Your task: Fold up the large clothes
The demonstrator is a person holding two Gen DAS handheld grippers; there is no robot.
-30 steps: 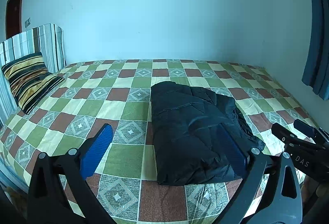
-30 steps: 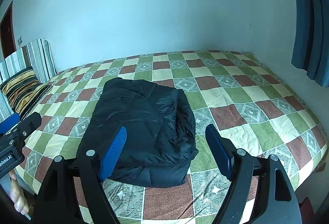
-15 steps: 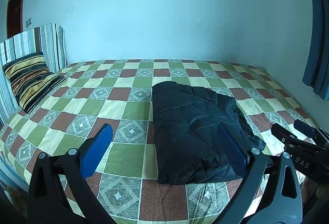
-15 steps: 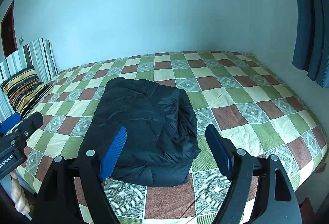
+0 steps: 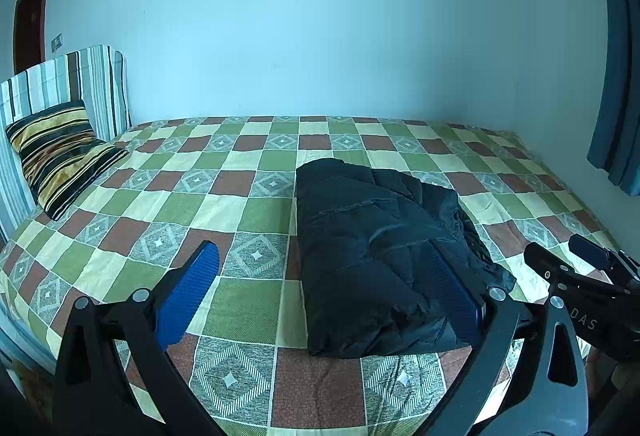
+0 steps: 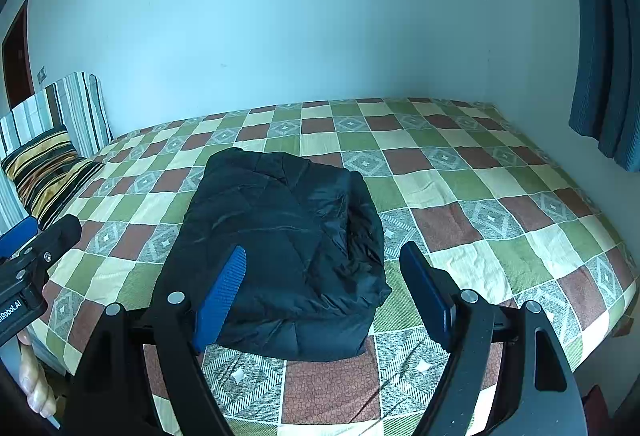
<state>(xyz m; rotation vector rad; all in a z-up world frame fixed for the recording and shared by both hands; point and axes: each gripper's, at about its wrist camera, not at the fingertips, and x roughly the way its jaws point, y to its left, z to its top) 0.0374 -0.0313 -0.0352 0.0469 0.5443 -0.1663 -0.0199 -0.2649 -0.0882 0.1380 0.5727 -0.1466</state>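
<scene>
With both your left tool [image 5: 324, 292] and right tool [image 6: 324, 288] released, treat the puffy black quilted jacket [image 6: 280, 244] ahead as light, soft and slippery; pinch its thick near folded edge.

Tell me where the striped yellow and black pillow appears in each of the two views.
Left wrist view: the pillow is at the far left, mid-height.
Right wrist view: it is at the far left edge, mid-height.
Shared landmark: the folded black jacket on the bed.
</scene>
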